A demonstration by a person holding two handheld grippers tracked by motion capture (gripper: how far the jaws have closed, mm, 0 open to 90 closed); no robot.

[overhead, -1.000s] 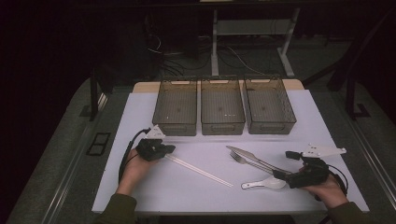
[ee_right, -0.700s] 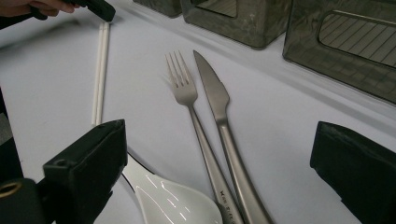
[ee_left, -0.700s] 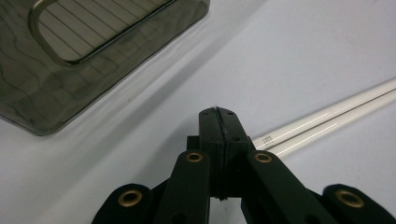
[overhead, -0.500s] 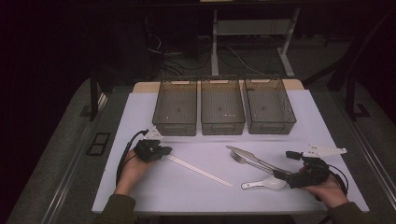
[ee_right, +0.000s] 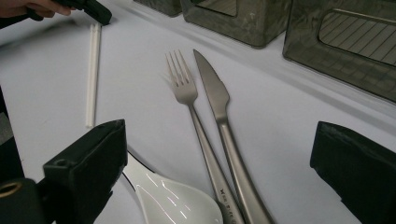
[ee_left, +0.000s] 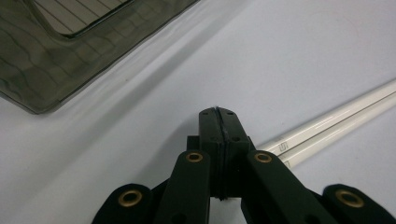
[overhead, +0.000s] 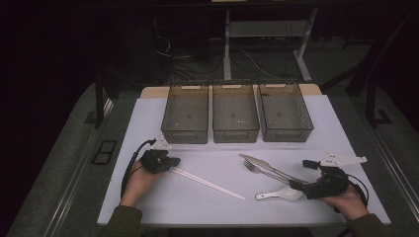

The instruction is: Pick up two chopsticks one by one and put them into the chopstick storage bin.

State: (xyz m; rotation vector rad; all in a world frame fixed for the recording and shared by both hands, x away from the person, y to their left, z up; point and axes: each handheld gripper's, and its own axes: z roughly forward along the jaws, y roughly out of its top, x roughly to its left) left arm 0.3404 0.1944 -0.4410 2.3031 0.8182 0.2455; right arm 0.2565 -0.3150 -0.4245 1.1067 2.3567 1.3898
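My left gripper (overhead: 175, 161) (ee_left: 218, 113) rests on the white mat at the left, jaws pressed together with nothing between them. A pair of white chopsticks (overhead: 208, 183) (ee_left: 329, 126) (ee_right: 92, 70) lies right beside its tip and runs off toward the mat's middle. At the right, my right gripper (overhead: 302, 174) (ee_right: 219, 145) stands wide open, low over the mat. Between its jaws lie a white ceramic spoon (overhead: 278, 195) (ee_right: 173, 201), a steel fork (overhead: 256, 169) (ee_right: 186, 92) and a steel knife (overhead: 263, 163) (ee_right: 214, 93), none of them touched.
Three dark see-through bins (overhead: 185, 116) (overhead: 235, 116) (overhead: 285, 114) stand side by side at the back of the white mat (overhead: 197, 210); the left one's corner (ee_left: 46, 60) is close to my left gripper. A dark table frame and cables lie beyond.
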